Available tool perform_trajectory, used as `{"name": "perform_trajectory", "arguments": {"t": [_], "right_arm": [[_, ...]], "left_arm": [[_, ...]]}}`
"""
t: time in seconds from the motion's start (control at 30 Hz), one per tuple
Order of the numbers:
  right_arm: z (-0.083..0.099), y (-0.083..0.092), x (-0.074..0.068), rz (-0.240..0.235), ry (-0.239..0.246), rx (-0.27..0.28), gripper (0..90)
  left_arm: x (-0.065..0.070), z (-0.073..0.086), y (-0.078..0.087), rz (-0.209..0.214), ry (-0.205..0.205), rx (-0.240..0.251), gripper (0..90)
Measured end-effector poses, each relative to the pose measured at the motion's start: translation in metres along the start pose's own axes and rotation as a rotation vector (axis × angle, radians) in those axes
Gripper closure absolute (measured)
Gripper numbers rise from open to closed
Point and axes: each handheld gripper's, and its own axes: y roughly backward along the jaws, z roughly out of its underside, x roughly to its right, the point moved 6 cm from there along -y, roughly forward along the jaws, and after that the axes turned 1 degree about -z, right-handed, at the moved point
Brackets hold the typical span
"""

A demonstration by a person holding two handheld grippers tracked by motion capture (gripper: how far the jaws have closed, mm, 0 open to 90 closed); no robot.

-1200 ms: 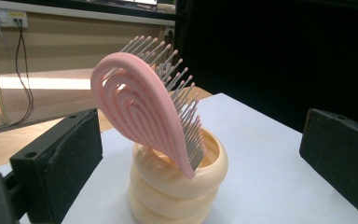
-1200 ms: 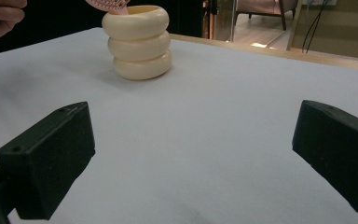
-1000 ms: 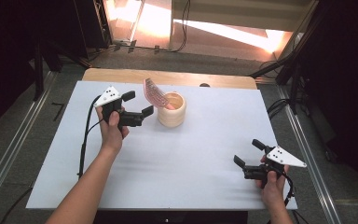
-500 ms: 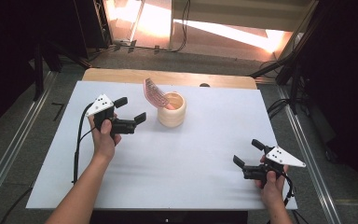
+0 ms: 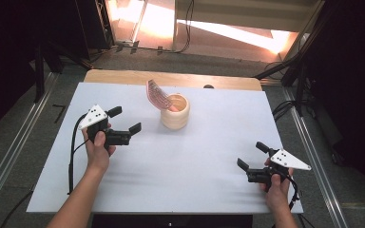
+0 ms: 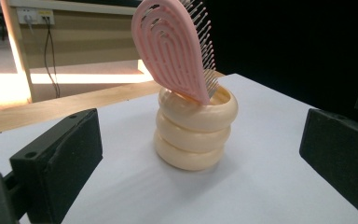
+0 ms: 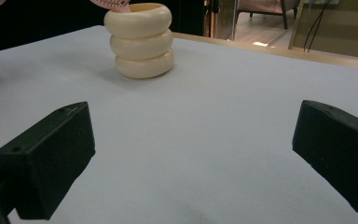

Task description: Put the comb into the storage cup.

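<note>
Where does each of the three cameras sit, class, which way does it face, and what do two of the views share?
High view: above the person's side, facing forward and down on the white table; forearms, left gripper and right gripper show.
Left gripper view: rides the left gripper, facing the cream holder with the pink brush close up; its two black jaws show, spread.
Right gripper view: rides the right gripper, facing the holder from farther off; its jaws show, spread.
Shared: the holder and the brush.

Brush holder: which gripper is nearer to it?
Left. The left gripper sits open just to the left of the holder, apart from it, pointing at it. The right gripper is open near the table's front right corner, much farther off.
</note>
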Motion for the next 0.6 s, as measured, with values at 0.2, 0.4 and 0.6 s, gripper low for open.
{"name": "perform_trajectory", "arguments": {"t": [0.2, 0.4, 0.6], "right_arm": [[0.000, 0.000, 0.000, 0.000, 0.000, -0.001, 0.0], [0.000, 0.000, -0.001, -0.001, 0.002, -0.001, 0.0], [0.000, 0.000, -0.001, -0.003, 0.003, 0.000, 0.0]], "left_arm": [[0.000, 0.007, 0.008, -0.009, -0.003, -0.002, 0.0], [-0.001, 0.013, 0.016, -0.018, -0.005, -0.004, 0.0], [-0.001, 0.019, 0.024, -0.028, -0.010, -0.007, 0.0]]}}
